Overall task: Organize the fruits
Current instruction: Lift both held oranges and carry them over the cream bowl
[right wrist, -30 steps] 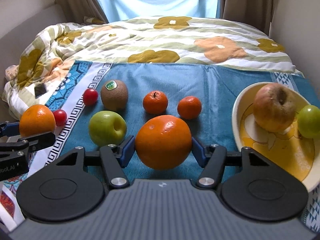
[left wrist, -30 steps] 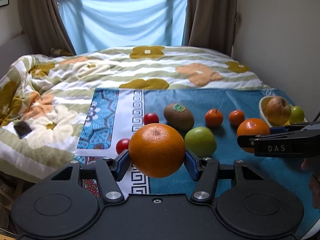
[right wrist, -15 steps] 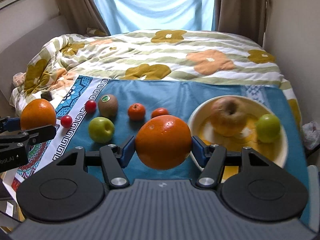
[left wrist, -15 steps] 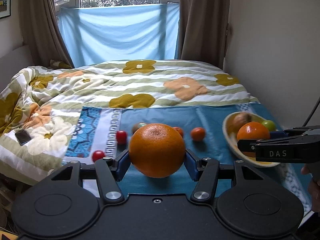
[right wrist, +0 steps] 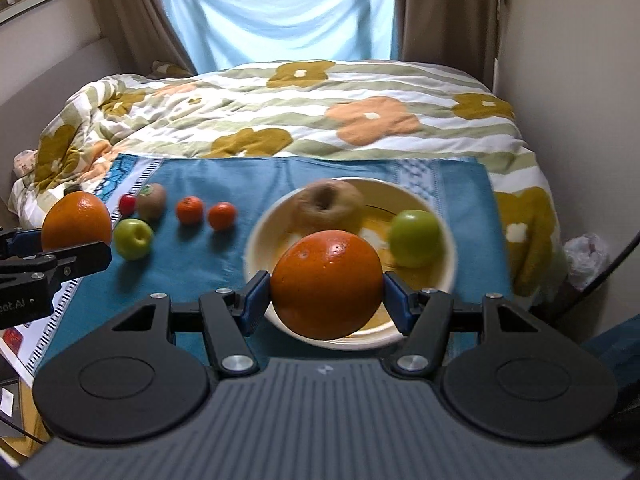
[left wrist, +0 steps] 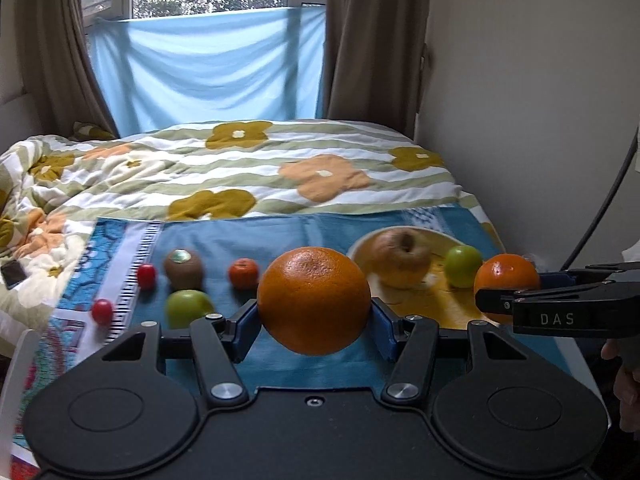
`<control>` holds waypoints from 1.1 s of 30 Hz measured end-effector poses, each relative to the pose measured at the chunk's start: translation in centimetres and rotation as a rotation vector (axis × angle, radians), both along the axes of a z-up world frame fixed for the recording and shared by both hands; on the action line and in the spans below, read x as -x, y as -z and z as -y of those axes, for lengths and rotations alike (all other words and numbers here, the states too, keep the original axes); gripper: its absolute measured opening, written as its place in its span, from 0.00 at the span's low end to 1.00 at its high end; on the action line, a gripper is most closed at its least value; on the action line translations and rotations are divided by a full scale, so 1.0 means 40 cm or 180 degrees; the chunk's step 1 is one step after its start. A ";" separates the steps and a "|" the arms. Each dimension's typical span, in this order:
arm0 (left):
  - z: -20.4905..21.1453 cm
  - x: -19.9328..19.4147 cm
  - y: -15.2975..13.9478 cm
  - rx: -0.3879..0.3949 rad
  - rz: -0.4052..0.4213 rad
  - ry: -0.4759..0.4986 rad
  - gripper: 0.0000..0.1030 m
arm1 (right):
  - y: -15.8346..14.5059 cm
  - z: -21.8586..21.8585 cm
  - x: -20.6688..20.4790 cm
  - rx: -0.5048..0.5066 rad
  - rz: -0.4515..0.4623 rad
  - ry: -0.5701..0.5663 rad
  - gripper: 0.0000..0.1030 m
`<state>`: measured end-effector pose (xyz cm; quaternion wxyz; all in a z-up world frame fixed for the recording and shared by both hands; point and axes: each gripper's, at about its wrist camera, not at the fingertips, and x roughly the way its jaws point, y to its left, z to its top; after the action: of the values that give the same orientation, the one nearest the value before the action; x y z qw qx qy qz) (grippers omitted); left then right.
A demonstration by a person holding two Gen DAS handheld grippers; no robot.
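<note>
The left gripper (left wrist: 315,322) has its jaws clamped on a large orange (left wrist: 314,300), the blue pads pressing its two sides at about mid-height so the fruit sits squarely between them and bulges above and below. It is held in the air over the blue cloth (left wrist: 280,236) spread on the bed (left wrist: 248,168), just left of the bowl (left wrist: 436,308).

The right gripper (right wrist: 326,300) likewise grips a second orange (right wrist: 327,283), centred between its pads, with most of the fruit forward of the pad tips. In the right wrist view this orange hangs over the near part of the cream bowl (right wrist: 256,236); whether it touches the bowl cannot be told. In the left wrist view the same gripper (left wrist: 532,292) comes in from the right edge, its orange (left wrist: 506,278) level with the bowl's right side.

Inside the bowl lie a brownish apple (right wrist: 326,206) at the back and a small green apple (right wrist: 415,238) to the right, apart from each other.

On the cloth left of the bowl: two tangerines (right wrist: 190,210) (right wrist: 222,216) side by side, a kiwi (right wrist: 152,201) with a sticker, a green apple (right wrist: 133,239) in front of the kiwi, and a cherry tomato (right wrist: 127,204) just left of the kiwi. A second cherry tomato (left wrist: 101,311) shows only in the left wrist view, nearer the cloth's patterned border.
</note>
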<state>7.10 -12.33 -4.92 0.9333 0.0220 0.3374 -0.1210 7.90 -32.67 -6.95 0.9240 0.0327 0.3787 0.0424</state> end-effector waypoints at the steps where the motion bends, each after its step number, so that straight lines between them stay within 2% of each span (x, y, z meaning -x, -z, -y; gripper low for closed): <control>1: 0.018 -0.002 0.005 -0.0002 -0.0011 0.0018 0.60 | 0.003 0.017 0.000 -0.0002 -0.0003 0.0011 0.73; 12: 0.184 -0.062 0.094 -0.0082 -0.0210 0.0211 0.60 | 0.049 0.152 -0.025 -0.0052 -0.0101 0.0066 0.73; 24: 0.307 -0.139 0.207 -0.0346 -0.0417 0.0487 0.60 | 0.096 0.222 -0.075 -0.0128 -0.0183 0.0116 0.73; 29: 0.331 -0.151 0.227 -0.0411 -0.0507 0.0520 0.61 | 0.101 0.236 -0.081 -0.0158 -0.0195 0.0153 0.73; 32: 0.332 -0.146 0.222 -0.0455 -0.0471 0.0544 0.66 | 0.098 0.242 -0.082 -0.0171 -0.0186 0.0170 0.73; 33: 0.332 -0.142 0.216 -0.0453 -0.0419 0.0560 0.77 | 0.097 0.244 -0.081 -0.0169 -0.0182 0.0174 0.73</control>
<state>12.80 -25.60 -13.57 0.8910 0.1097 0.4024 -0.1793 11.16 -42.42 -10.83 0.9124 0.0688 0.4027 0.0263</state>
